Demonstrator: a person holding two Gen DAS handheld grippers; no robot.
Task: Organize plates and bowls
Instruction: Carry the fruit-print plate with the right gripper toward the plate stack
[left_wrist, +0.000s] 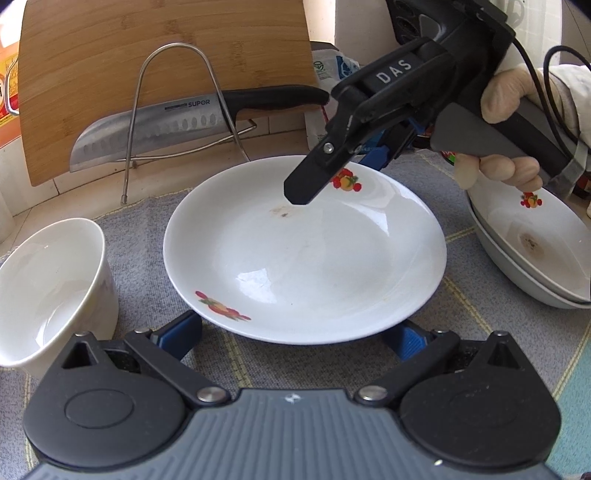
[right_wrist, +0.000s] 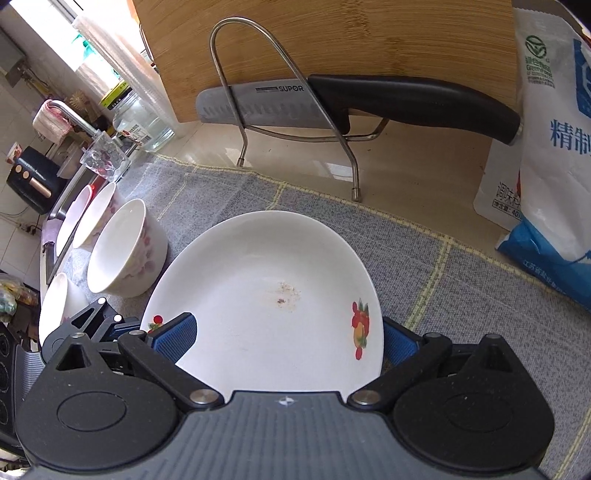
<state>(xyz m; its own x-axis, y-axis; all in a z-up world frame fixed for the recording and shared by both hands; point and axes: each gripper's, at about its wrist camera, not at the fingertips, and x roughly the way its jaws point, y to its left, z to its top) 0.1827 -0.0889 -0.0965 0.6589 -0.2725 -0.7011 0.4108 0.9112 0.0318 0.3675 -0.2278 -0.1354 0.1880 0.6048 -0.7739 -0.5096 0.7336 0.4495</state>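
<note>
We find a white plate (left_wrist: 303, 251) with fruit decals lying on a grey checked mat (left_wrist: 140, 221) near the mat's middle; a brownish stain marks its centre. At the mat's back edge stands a wire rack (left_wrist: 177, 107) carrying a Supor knife (left_wrist: 159, 129), with a bamboo cutting board (left_wrist: 166, 44) leaning behind it. A white bowl (left_wrist: 48, 291) sits just beside the plate toward the mat's left edge, apart from it. In the right wrist view we note further bowls (right_wrist: 125, 247) grouped there, and a blue-and-white bag (right_wrist: 546, 147) beyond the mat's back right corner. Stacked plates (left_wrist: 532, 251) rest at the mat's right edge; the top one is also stained.

The left gripper (left_wrist: 295, 332) is low at the plate's near rim, its blue pads (left_wrist: 181, 328) wide apart on either side of the rim, neither visibly pressing it. The right gripper (right_wrist: 288, 339) reaches in from the far right side, angled downward, held by a gloved hand (left_wrist: 509, 110). Its fingers straddle the plate's rim, spread apart. We cannot tell whether the plate is lifted off the mat.
</note>
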